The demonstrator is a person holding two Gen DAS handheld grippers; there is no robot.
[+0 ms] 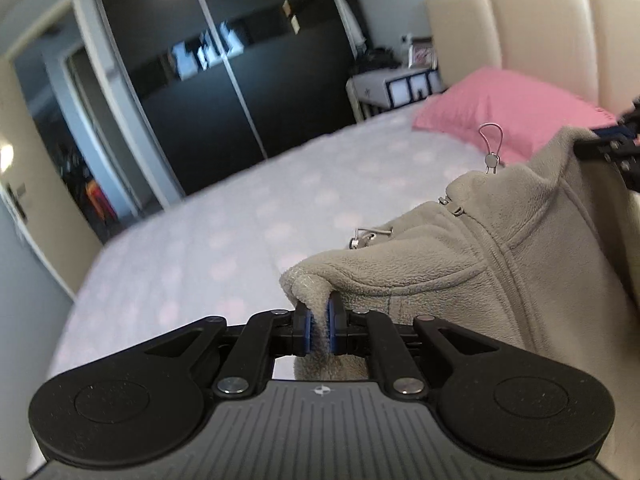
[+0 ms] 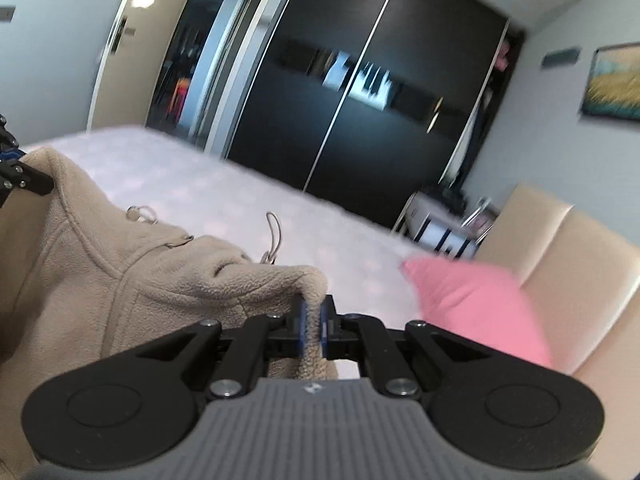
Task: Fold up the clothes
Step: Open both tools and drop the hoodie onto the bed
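A beige fleece jacket (image 1: 460, 248) with a front zip and elastic cord loops hangs stretched between my two grippers, lifted above the bed. My left gripper (image 1: 318, 326) is shut on one upper corner of the fleece. My right gripper (image 2: 313, 326) is shut on the other upper corner of the same jacket (image 2: 120, 264). Each gripper shows at the other view's edge: the right gripper (image 1: 616, 140) in the left wrist view, the left gripper (image 2: 12, 168) in the right wrist view. The jacket's lower part is hidden below the frames.
A bed with a pale spotted sheet (image 1: 208, 240) lies under the jacket. A pink pillow (image 1: 508, 108) rests against a cream padded headboard (image 1: 520, 32). A bedside table (image 1: 396, 88) and a black sliding wardrobe (image 1: 224, 80) stand beyond. An open door (image 1: 52, 184) is at left.
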